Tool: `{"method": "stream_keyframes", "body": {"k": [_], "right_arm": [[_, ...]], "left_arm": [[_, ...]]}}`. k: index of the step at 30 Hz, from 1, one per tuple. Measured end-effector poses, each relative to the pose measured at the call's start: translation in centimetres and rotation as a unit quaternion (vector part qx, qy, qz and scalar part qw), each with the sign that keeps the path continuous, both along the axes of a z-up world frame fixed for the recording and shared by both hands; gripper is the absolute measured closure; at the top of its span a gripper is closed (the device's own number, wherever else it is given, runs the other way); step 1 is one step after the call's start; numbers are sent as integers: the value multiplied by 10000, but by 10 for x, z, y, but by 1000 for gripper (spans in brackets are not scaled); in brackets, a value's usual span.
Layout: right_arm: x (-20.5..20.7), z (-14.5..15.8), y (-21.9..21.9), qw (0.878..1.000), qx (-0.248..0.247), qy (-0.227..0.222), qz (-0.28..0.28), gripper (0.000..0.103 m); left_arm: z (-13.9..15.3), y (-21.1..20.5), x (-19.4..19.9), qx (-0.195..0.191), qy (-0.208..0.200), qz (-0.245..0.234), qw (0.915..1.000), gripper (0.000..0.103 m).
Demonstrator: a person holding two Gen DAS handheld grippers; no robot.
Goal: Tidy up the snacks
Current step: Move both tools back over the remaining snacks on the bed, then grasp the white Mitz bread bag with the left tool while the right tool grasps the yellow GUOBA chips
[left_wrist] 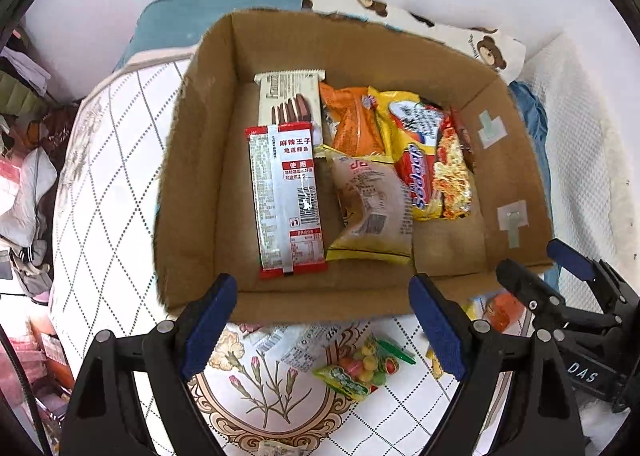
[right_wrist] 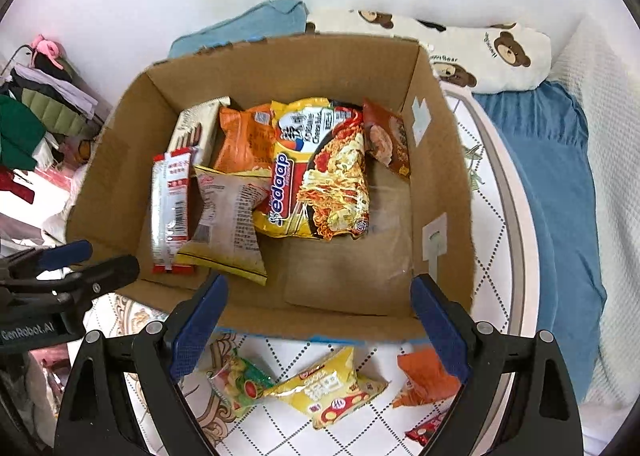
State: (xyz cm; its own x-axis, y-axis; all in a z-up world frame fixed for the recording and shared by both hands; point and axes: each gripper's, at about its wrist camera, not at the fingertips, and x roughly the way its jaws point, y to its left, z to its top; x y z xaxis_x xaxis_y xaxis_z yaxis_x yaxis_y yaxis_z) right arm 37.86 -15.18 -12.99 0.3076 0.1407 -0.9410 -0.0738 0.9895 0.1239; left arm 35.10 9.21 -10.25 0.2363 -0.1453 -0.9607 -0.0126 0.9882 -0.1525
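We hold the left gripper (left_wrist: 324, 320) and the right gripper (right_wrist: 320, 320) over the near edge of the cardboard box (left_wrist: 200, 176), which sits on a quilted bed (left_wrist: 100, 176). Both sets of jaws are spread wide with nothing between them.

Ahead of our left jaws, inside the box, a red and silver snack packet (left_wrist: 286, 200) lies flat, with a cream wafer packet (left_wrist: 290, 100) beyond it. Just right of those lie a pale yellow-edged bag (left_wrist: 370, 208), an orange packet (left_wrist: 352, 120) and a yellow noodle packet (left_wrist: 428, 160).

Below our right jaws, outside the box on the bed, lie a green candy bag (right_wrist: 240, 384), a yellow packet (right_wrist: 332, 388) and an orange bag (right_wrist: 424, 376), close together.
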Motion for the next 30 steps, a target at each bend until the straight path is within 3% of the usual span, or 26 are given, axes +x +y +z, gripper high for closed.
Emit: {"method": "stream_keyframes", "body": {"k": [7, 11, 16, 20, 26, 30], "right_arm": [[-39, 44, -4, 9981, 256, -551, -84, 8], [-67, 52, -12, 9968, 441, -647, -160, 8], [-97, 18, -22, 9983, 443, -339, -172, 8], [-106, -33, -18, 9999, 15, 53, 144, 8], [-104, -85, -11, 9968, -242, 339, 677, 8], [-100, -100, 1, 9929, -348, 323, 1088, 11]], "left_arm": [[34, -2, -42, 47, -580, -31, 9983, 15], [36, -8, -69, 347, -810, -148, 9960, 15], [-19, -31, -81, 1305, -504, -949, 9856, 15], [-89, -45, -77, 2038, 164, -1670, 9645, 15], [-136, -51, -62, 2357, 598, -2085, 9473, 15], [-138, -54, -53, 2318, 351, -2119, 9488, 15]]}}
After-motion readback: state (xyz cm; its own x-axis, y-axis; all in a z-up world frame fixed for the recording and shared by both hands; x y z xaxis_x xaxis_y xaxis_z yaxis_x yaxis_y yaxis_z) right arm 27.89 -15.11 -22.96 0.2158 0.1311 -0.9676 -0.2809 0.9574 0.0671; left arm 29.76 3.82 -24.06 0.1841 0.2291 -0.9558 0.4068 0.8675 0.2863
